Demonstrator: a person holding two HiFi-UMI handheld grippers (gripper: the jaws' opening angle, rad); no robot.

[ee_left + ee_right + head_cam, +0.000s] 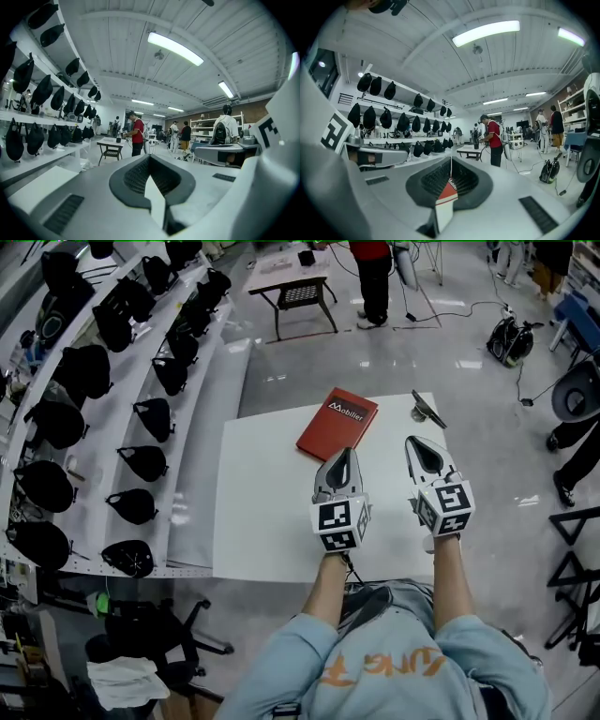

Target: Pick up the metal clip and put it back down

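The small dark metal clip [427, 410] lies at the far right corner of the white tabletop [272, 521], right of centre in the upper half of the head view, and it seems to sit right at the edge. It looks light, stiff and thin, with a slim flat arm sticking out. Bare metal on a smooth laminate top will likely skid, so a firm pinch across its thicker body seems safer than one on the arm.

The left gripper [340, 465] and the right gripper [427, 454] are both pressed together and hold nothing. Both hover near the clip without touching it, and the right gripper is the closer one. A matte red hardcover book [337, 424] lies flat at the left gripper's tip.
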